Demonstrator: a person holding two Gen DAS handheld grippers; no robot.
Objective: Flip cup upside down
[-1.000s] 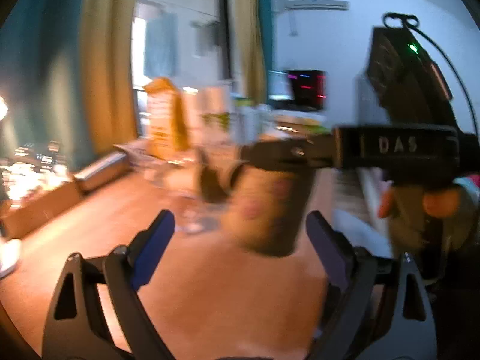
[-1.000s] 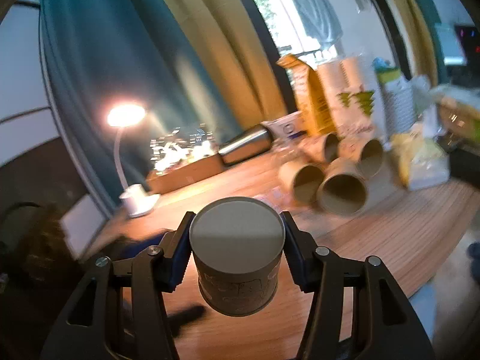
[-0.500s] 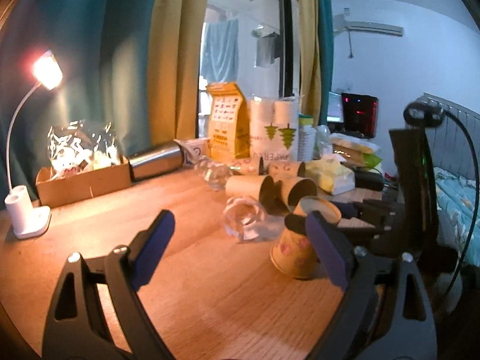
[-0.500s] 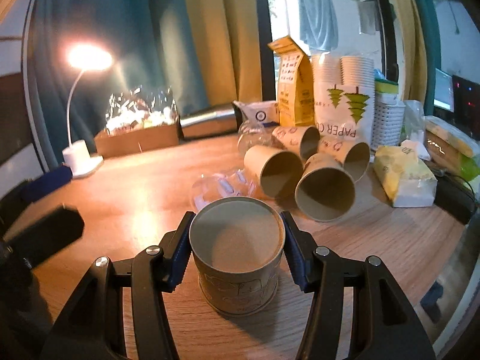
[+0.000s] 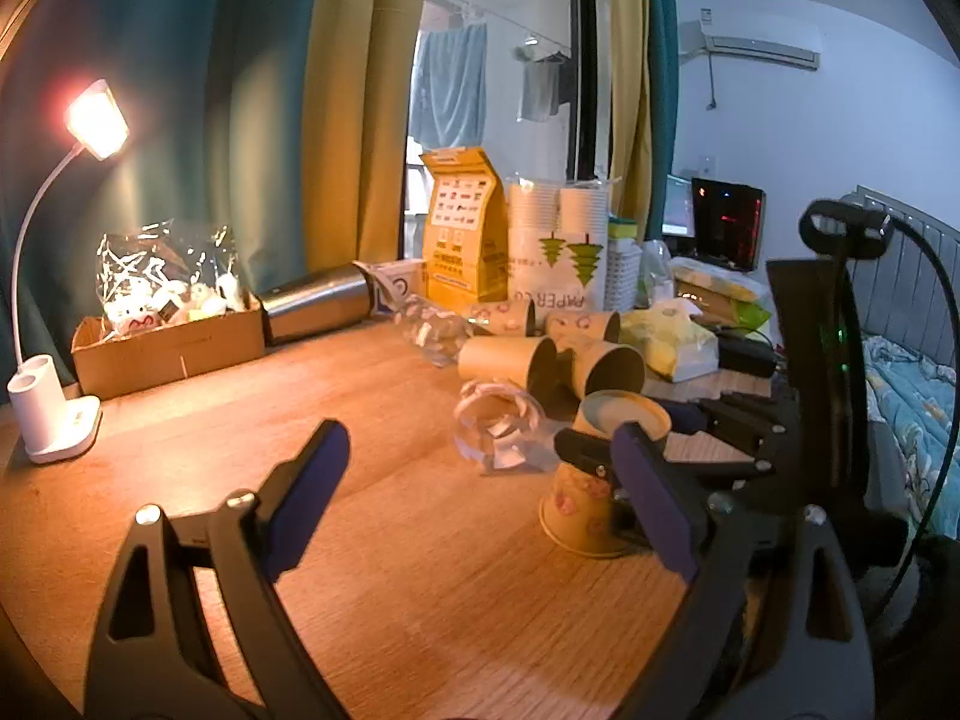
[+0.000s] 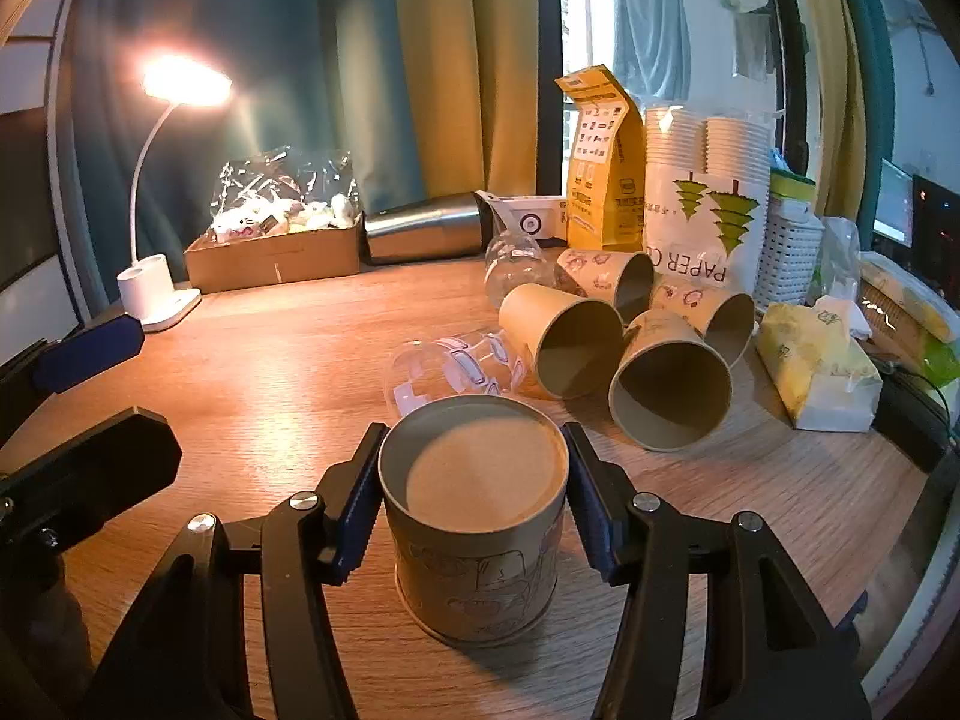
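Cup [image 6: 474,516] sits upside down on the table [image 6: 270,372], base up, w/ right gripper [image 6: 474,504] clamped on its sides, prob. to steady it before release. Left gripper [image 5: 480,504] hangs nearby, jaws apart, empty.

Matt paper cup [image 6: 474,516] on wood-grain table [image 6: 270,372].
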